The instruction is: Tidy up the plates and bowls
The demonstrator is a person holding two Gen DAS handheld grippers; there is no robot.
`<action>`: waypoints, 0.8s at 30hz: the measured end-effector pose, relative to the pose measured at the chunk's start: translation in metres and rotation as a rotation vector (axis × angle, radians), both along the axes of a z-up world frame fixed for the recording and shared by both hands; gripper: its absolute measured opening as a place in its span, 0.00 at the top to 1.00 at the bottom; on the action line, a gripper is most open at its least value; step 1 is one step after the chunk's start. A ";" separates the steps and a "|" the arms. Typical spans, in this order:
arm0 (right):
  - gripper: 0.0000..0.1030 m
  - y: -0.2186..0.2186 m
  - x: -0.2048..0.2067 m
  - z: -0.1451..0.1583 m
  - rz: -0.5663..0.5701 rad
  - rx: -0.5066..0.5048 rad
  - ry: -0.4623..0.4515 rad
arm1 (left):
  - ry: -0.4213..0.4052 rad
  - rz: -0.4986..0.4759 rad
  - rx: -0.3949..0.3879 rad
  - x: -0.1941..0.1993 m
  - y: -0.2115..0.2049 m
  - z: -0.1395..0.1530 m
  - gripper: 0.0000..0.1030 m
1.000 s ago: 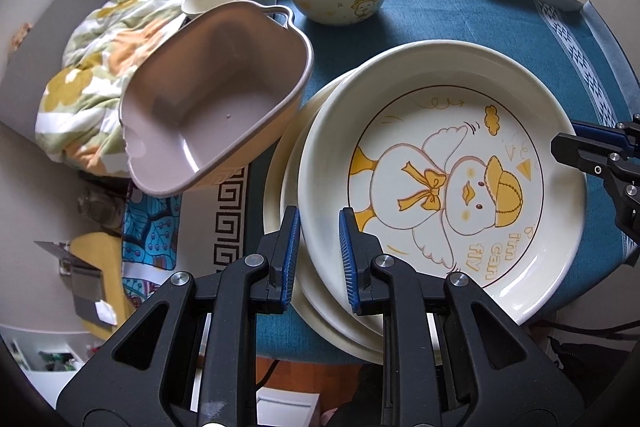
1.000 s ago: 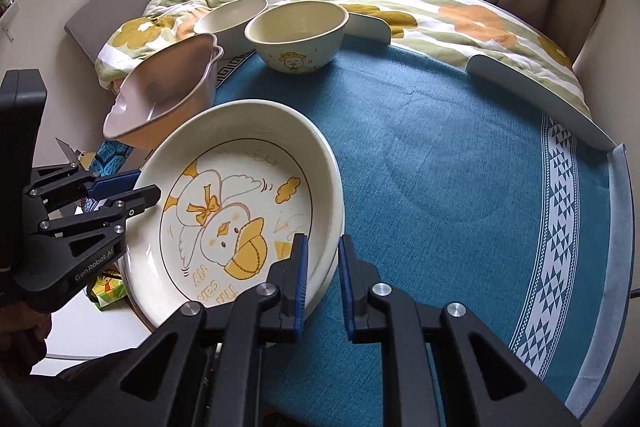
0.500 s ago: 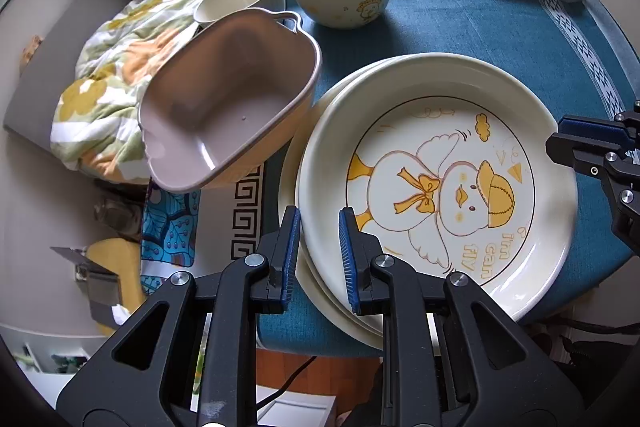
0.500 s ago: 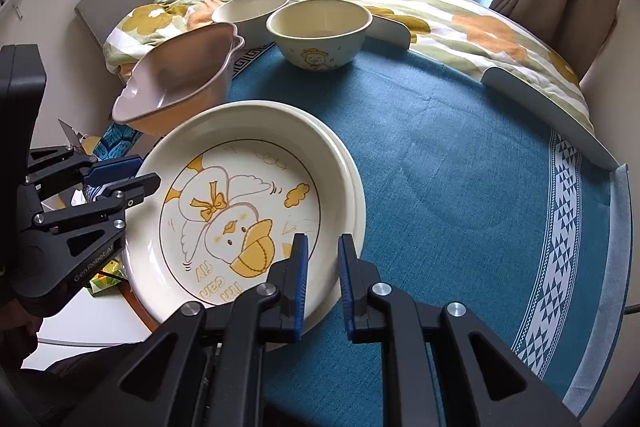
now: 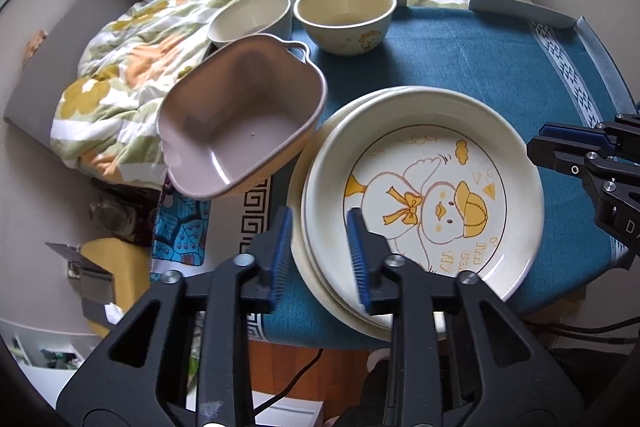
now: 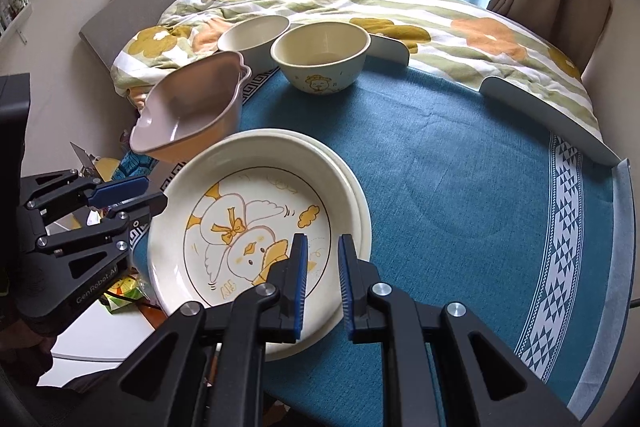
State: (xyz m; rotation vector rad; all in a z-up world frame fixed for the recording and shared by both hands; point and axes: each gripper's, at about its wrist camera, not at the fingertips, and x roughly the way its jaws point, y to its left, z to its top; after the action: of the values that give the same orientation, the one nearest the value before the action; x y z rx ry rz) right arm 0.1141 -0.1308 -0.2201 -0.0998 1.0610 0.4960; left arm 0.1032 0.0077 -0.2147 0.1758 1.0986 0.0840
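A cream plate with a duck drawing (image 5: pixel 424 195) (image 6: pixel 256 235) lies on top of a stack of cream plates at the near edge of the blue table (image 6: pixel 460 167). My left gripper (image 5: pixel 320 255) is open, its jaws on either side of the stack's near-left rim, gripping nothing. My right gripper (image 6: pixel 322 279) is open a little, its jaws on either side of the top plate's near-right rim. A pink dish with handles (image 5: pixel 240 123) (image 6: pixel 192 107) leans tilted off the table's left edge. Two cream bowls (image 5: pixel 346 17) (image 5: pixel 250 19) stand at the back.
A flowered quilt (image 6: pixel 360 7) lies behind the table on a sofa. White guard rails (image 6: pixel 548 115) rim the table's far right edge. The floor with clutter (image 5: pixel 112 267) lies below on the left.
Both grippers have pulled back and up from the plate stack. The left gripper's jaws have opened wider. The plates lie flatter on the table.
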 end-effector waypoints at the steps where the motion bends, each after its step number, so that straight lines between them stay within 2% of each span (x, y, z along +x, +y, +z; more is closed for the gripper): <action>1: 0.86 -0.003 0.002 0.003 -0.003 0.024 0.008 | -0.014 0.018 0.001 -0.001 0.002 0.006 0.24; 2: 0.75 -0.007 0.005 0.007 -0.006 0.046 0.010 | -0.046 0.036 -0.005 -0.004 0.005 0.014 0.01; 3: 0.61 -0.011 0.007 0.012 -0.009 0.064 0.004 | -0.088 0.050 -0.024 -0.008 0.008 0.023 0.00; 4: 0.22 -0.013 0.010 0.016 -0.010 0.078 -0.005 | -0.105 0.059 -0.044 -0.009 0.011 0.030 0.00; 5: 0.00 -0.016 0.013 0.021 -0.007 0.100 -0.016 | -0.101 0.074 -0.058 -0.009 0.014 0.035 0.00; 8: 0.00 -0.017 0.027 0.034 0.025 0.152 -0.025 | -0.097 0.131 -0.079 -0.008 0.027 0.045 0.00; 15: 0.00 0.022 0.067 0.046 0.129 0.107 -0.008 | -0.109 0.263 -0.183 0.003 0.075 0.053 0.00; 19: 0.00 0.057 0.084 0.043 0.171 0.065 -0.014 | -0.103 0.329 -0.255 0.014 0.106 0.041 0.00; 24: 0.00 0.096 0.110 0.023 0.205 0.075 0.055 | -0.066 0.398 -0.374 0.037 0.142 0.014 0.01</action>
State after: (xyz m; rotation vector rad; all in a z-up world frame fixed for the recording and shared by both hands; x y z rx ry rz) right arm 0.2241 -0.0343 -0.1971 -0.1300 1.0900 0.7271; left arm 0.1402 0.1502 -0.2012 -0.3804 1.0517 0.2362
